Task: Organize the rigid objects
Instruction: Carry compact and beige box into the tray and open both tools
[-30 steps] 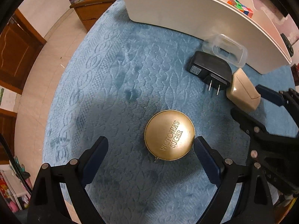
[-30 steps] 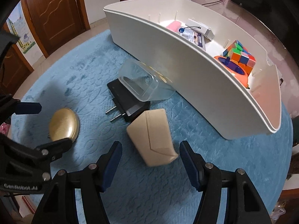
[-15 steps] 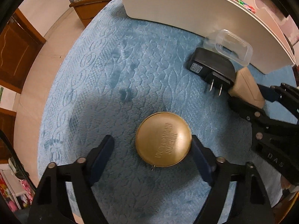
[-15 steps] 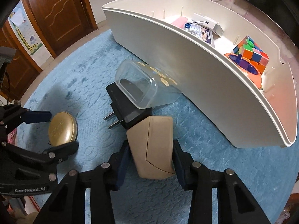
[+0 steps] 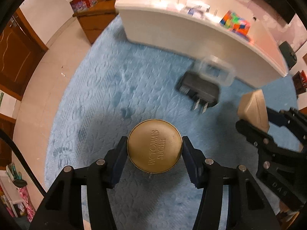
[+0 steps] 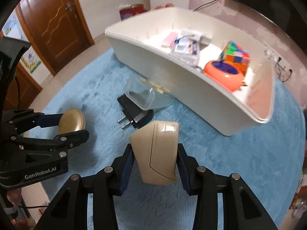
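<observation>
Both loads are up off the blue rug (image 6: 239,153); the white bin (image 6: 191,88) lies ahead and slightly right of both grippers, its long side facing them. The right gripper (image 6: 155,163) is nearer the bin, clamped on the beige wedge-shaped case (image 6: 155,153), whose long axis points toward the bin. The left gripper (image 5: 154,153) is pinched across the round gold tin (image 5: 154,145), lid up, farther back. The black plug adapter (image 6: 134,113) and clear plastic box (image 6: 147,95) lie between the grippers and the bin wall, so the carry likely goes over them.
</observation>
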